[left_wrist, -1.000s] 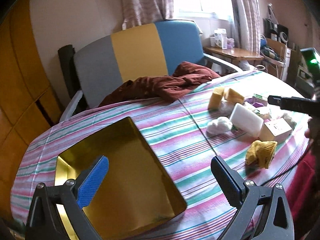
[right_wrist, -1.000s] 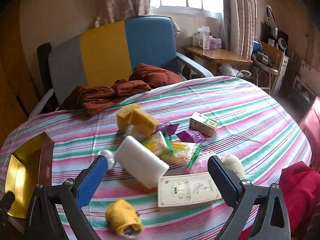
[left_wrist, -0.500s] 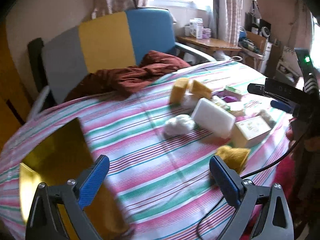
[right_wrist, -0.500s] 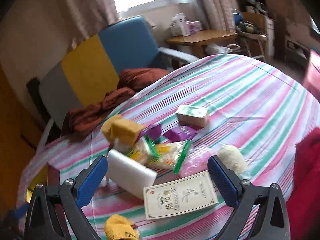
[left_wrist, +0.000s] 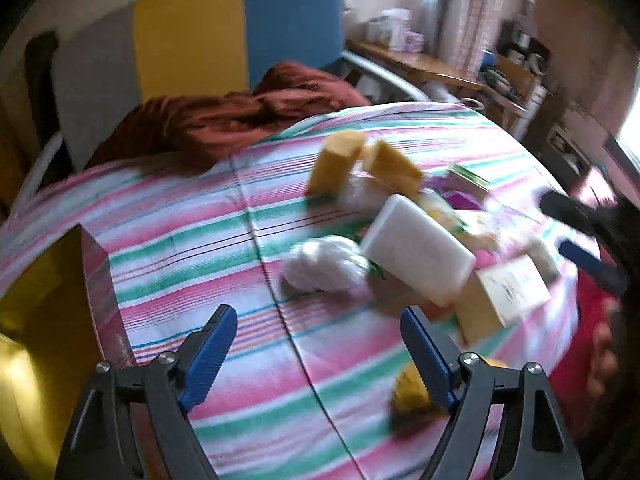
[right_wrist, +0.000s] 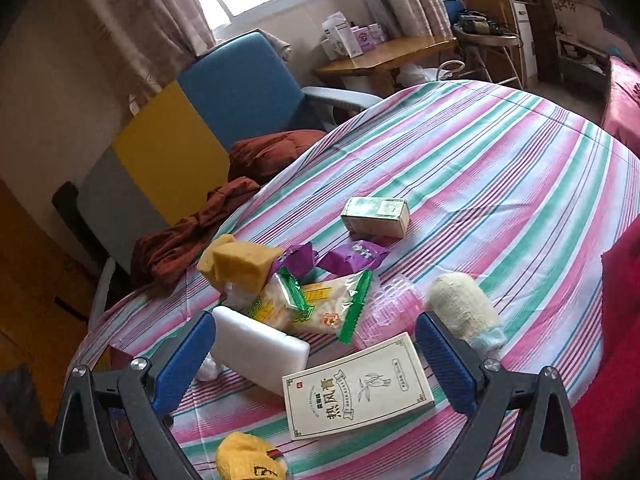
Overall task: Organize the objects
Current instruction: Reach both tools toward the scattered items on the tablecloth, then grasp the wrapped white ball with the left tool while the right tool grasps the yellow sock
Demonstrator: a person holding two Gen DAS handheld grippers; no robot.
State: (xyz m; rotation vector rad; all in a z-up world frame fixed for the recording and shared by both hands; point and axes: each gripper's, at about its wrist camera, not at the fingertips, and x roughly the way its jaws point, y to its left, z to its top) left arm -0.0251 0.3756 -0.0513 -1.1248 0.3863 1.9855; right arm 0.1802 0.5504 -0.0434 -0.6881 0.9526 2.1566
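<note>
Swung rightward off the gold-lined open box (left_wrist: 44, 320), which now sits at the far left edge of its view, the left gripper (left_wrist: 316, 354) has just been narrowing its jaws, nothing between them. A white rectangular foam block (left_wrist: 418, 254) lies centre-right among clutter on the striped pink-and-green tablecloth (left_wrist: 224, 236). The right gripper (right_wrist: 316, 354) stands open over a cream printed carton (right_wrist: 356, 388). Bare cloth spreads far right; a tri-colour armchair (right_wrist: 188, 136) stands beyond.

A grey, yellow and blue chair (right_wrist: 192, 136) holds crumpled maroon cloth (right_wrist: 208, 224).
</note>
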